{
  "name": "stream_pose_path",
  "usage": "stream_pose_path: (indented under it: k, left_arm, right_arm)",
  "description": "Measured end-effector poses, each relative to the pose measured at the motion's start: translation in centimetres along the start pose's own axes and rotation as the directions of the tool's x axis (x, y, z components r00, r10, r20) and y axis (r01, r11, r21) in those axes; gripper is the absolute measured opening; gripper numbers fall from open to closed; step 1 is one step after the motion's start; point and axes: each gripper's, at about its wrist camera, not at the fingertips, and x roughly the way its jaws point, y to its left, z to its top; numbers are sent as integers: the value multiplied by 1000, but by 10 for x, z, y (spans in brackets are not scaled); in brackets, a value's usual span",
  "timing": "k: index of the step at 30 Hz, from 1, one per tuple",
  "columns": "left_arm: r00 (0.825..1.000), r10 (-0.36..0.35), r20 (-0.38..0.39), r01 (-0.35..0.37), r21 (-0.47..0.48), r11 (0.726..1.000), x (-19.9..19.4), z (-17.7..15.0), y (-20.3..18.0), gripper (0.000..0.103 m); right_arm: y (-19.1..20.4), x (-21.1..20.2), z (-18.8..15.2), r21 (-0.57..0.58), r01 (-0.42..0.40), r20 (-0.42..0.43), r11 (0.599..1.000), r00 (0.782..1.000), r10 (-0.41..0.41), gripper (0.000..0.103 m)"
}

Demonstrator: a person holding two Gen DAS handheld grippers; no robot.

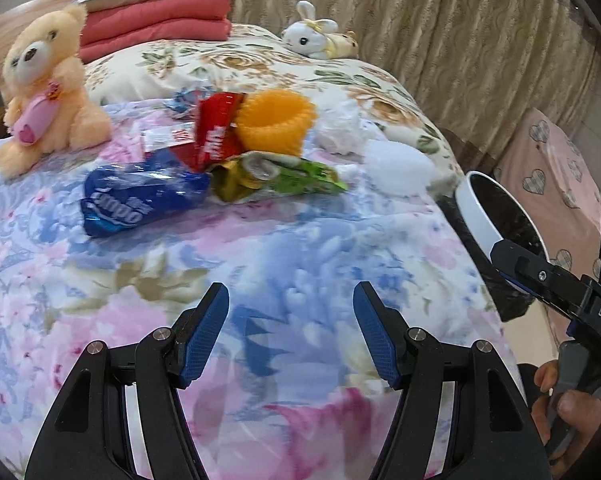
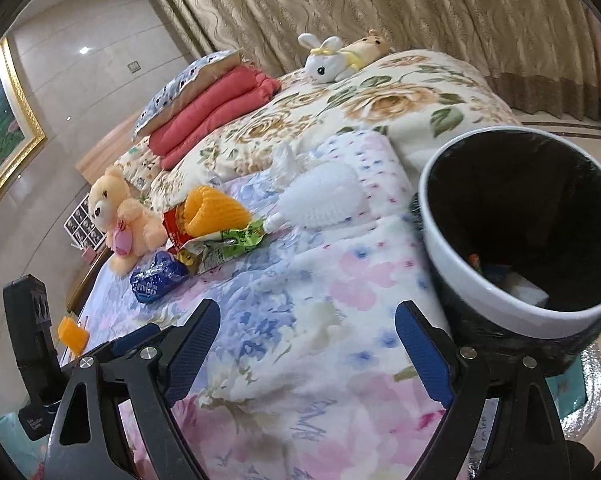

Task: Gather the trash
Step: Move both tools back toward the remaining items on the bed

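Observation:
A pile of trash lies on the floral bedspread: a blue wrapper (image 1: 140, 200) (image 2: 158, 276), a red wrapper (image 1: 214, 128), a green and gold wrapper (image 1: 276, 178) (image 2: 224, 244), an orange foam net (image 1: 274, 120) (image 2: 214, 210), and white foam nets (image 1: 340, 128) (image 2: 320, 198). A white bin with a black liner (image 2: 516, 224) (image 1: 496, 216) stands at the bed's right edge with some trash inside. My left gripper (image 1: 290, 312) is open and empty, above the bedspread short of the pile. My right gripper (image 2: 306, 336) is open and empty beside the bin.
A peach teddy bear (image 1: 44, 88) (image 2: 120, 216) sits left of the pile. A white bunny toy (image 1: 312, 36) (image 2: 328, 60) and folded red blankets (image 1: 156, 20) (image 2: 216, 108) lie at the far end of the bed. Curtains hang behind. A small orange piece (image 2: 72, 334) shows at the bed's left edge.

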Motion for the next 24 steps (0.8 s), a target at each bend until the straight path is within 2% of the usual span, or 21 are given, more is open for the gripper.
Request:
stream_pose_path:
  k: [5,13,16,20,24]
  left_arm:
    - [999,44,6,-44,-8,999,-2,0,20,66]
    - [995,96,5,-95,-89,991,-2,5,63,67]
    - [993,119,10,-118,-104,988,-3,9,76,68]
    - [989,144,14,-141,-132,981,-2,15,93,75]
    - [987,163,11,-159,-152,976,5,25,109,76]
  right_arm:
    - [7,13,3,-24,4,-8,1000,1000,-4,91]
    - [18,34,10,-39,-7,-15,999,1000,6,91]
    - [21,44,15,-44,5,-17,999,1000,-6,91]
    - [22,53,27,-67,37,-1,997,999,-37,91]
    - [18,64,43,-83,71,20,994,997,-70,91]
